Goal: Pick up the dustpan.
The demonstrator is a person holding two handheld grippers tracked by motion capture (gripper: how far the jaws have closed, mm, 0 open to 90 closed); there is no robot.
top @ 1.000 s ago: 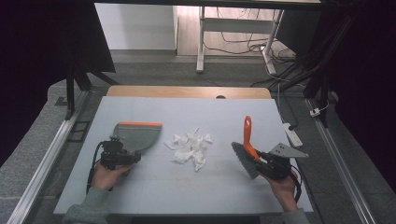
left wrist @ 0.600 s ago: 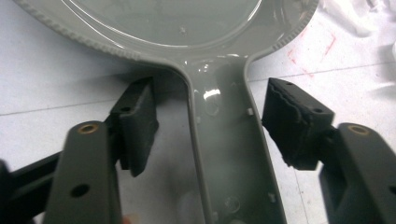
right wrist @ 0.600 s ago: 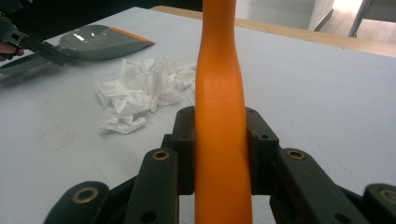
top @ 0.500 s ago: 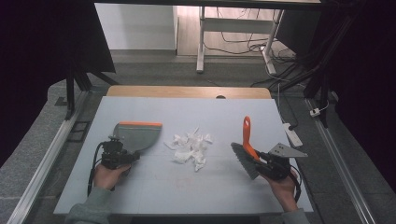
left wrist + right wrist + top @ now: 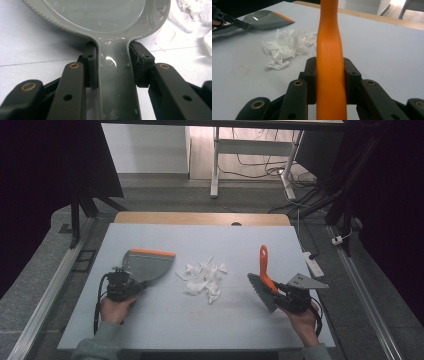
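A grey dustpan point(image 5: 148, 264) with an orange lip lies at the table's left, and its handle point(image 5: 116, 82) runs back between my left gripper's jaws. The left gripper point(image 5: 131, 285) has just been closing, and its pads point(image 5: 91, 65) now press both sides of that handle. A pile of torn white paper point(image 5: 204, 279) lies at mid-table, to the right of the dustpan. At the right, my right gripper point(image 5: 281, 293) is shut on the orange handle point(image 5: 329, 62) of a hand brush point(image 5: 263, 265), whose grey bristles point(image 5: 260, 292) rest low by the table.
The pale table point(image 5: 200, 335) has a wooden strip along its far edge point(image 5: 200, 218). A white power strip point(image 5: 314, 264) lies off its right side, and metal rails run along both sides. Bare surface lies in front of the paper.
Both hands stay in place. The left gripper's jaws have drawn in onto the dustpan handle. The brush, the dustpan and the paper lie as before.
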